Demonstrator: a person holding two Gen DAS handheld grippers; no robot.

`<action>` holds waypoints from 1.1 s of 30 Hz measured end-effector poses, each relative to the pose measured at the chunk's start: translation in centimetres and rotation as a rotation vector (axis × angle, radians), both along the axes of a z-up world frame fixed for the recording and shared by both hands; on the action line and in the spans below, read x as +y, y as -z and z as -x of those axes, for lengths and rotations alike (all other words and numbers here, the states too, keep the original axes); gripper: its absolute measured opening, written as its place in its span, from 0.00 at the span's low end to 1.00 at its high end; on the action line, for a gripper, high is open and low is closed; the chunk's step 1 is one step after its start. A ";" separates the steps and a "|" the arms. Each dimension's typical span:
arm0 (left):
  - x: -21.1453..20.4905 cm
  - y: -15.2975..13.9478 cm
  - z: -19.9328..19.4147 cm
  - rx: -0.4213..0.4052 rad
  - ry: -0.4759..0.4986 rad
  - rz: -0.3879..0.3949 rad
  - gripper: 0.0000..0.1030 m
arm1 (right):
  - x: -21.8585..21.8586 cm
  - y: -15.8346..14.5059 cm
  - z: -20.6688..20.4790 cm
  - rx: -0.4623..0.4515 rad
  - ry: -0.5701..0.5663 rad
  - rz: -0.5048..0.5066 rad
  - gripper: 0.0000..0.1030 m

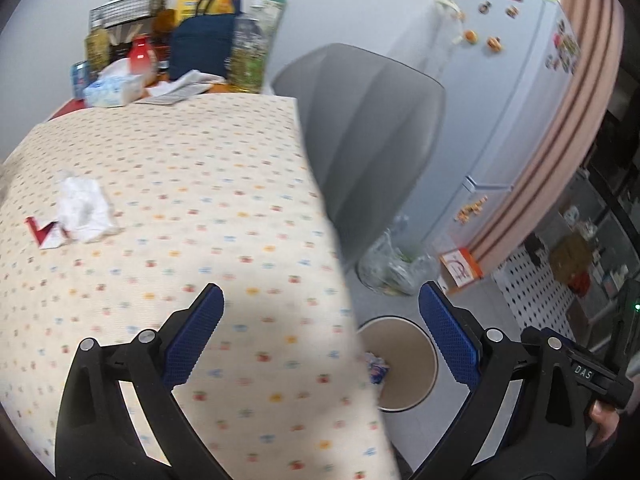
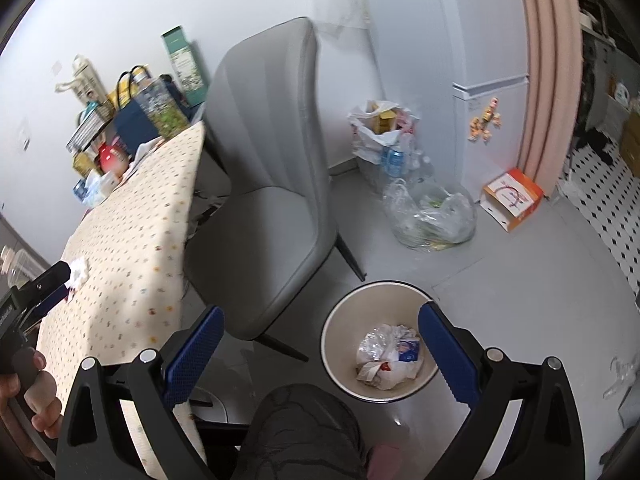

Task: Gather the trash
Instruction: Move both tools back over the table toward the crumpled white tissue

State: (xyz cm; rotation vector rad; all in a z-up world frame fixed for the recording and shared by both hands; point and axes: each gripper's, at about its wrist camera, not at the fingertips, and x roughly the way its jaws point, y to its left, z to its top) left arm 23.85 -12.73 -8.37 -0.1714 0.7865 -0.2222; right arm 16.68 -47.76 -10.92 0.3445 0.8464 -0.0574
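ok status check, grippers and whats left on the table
Left gripper open and empty, over table edge. Right gripper open and empty, above bin. Crumpled tissue and red-white wrapper on tablecloth. Nothing blocking them.

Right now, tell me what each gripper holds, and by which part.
Nothing. The left gripper and right gripper are both open and empty; the tissue lies on the table.

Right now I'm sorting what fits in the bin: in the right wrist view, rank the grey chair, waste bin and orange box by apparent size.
1. Grey chair
2. Waste bin, though it's nearer the camera
3. Orange box
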 end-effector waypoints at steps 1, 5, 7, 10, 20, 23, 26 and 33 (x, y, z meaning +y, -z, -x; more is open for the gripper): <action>0.6 -0.1 0.1 -0.002 -0.012 0.003 0.94 | 0.7 -0.2 -0.1 -0.002 -0.013 0.005 0.92; 3.6 -0.1 0.4 -0.006 -0.065 0.021 0.94 | 3.4 -1.0 -0.9 -0.009 -0.069 0.021 0.92; 5.2 -0.3 0.6 -0.010 -0.094 0.029 0.94 | 4.7 -1.4 -1.3 -0.013 -0.096 0.023 0.92; 7.1 -0.5 1.1 -0.019 -0.128 0.039 0.94 | 7.1 -2.0 -2.1 -0.023 -0.142 0.033 0.92; 14.4 -1.2 2.5 -0.041 -0.251 0.060 0.94 | 16.4 -5.0 -4.4 -0.094 -0.337 0.073 0.92; 17.3 -1.7 3.0 -0.054 -0.310 0.057 0.94 | 19.1 -5.7 -5.6 -0.105 -0.389 0.068 0.92; 19.7 -1.8 3.2 -0.053 -0.350 0.053 0.94 | 21.9 -6.0 -6.9 -0.103 -0.449 0.065 0.88; 25.0 -1.8 3.3 -0.035 -0.421 0.042 0.94 | 28.3 -6.7 -9.3 -0.104 -0.589 0.080 0.74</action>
